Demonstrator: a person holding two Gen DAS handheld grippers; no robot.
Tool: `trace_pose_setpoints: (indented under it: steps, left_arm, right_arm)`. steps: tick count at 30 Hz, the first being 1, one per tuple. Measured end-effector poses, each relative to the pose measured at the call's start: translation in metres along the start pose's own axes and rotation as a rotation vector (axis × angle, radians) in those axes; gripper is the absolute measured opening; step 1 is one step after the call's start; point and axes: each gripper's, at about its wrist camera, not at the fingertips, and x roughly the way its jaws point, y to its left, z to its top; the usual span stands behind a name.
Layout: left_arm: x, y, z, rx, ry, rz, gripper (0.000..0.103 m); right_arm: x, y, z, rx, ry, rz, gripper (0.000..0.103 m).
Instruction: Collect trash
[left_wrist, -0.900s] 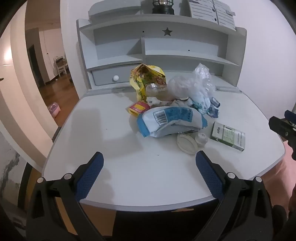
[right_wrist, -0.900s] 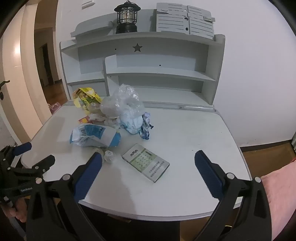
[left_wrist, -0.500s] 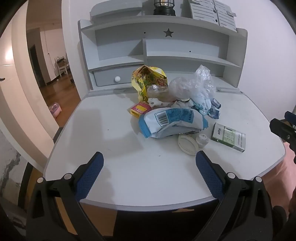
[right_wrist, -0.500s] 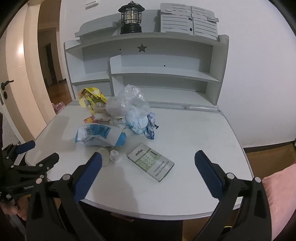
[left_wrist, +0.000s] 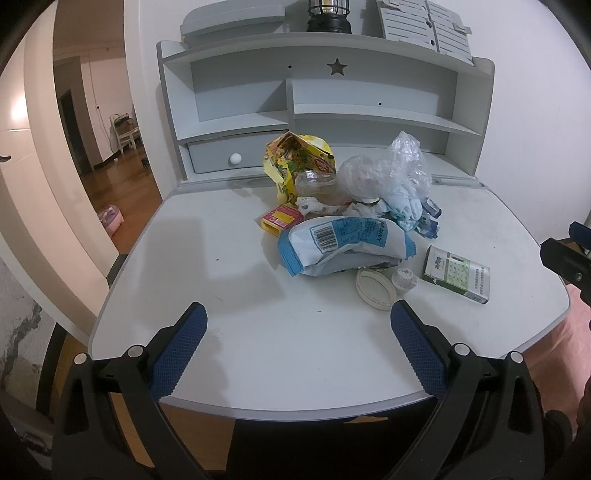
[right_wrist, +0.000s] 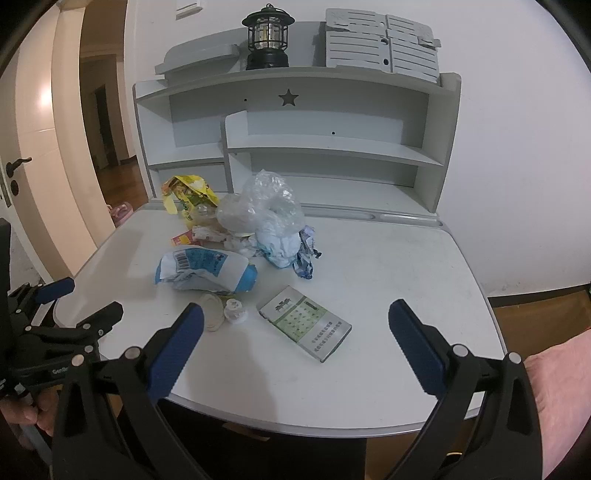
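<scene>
White desk (left_wrist: 229, 280) holds the trash pile (left_wrist: 354, 206) mid-table. Our left gripper (left_wrist: 297, 345) and right gripper (right_wrist: 295, 341) hang spread wide, empty, short of it. We judge the blue-white bag (left_wrist: 347, 247) light, crinkly, slippery; pinch its crimped end.

— Looks like a home, likely a child's room?
— Seems so: pale grey counter (left_wrist: 229, 258) with a built-in hutch (right_wrist: 332, 122), star cut-out (right_wrist: 288, 98) in the top shelf, small drawer with a round knob (left_wrist: 235, 159).
— Anything else domestic?
— Camping-style lantern (right_wrist: 267, 37) up on the hutch, white door with a dark lever handle (right_wrist: 18, 162), wooden floor (left_wrist: 122, 181) through the doorway, a chair (left_wrist: 125, 133) in the far room.
</scene>
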Motion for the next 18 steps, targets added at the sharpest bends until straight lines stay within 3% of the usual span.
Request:
trace_pose_setpoints:
  steps: [18]
  left_arm:
    - [-0.001,0.0003,-0.0004,-0.002,0.002,0.0,0.097]
  right_arm:
    - [0.0011,0.0014,0.0,-0.002,0.002,0.002,0.097]
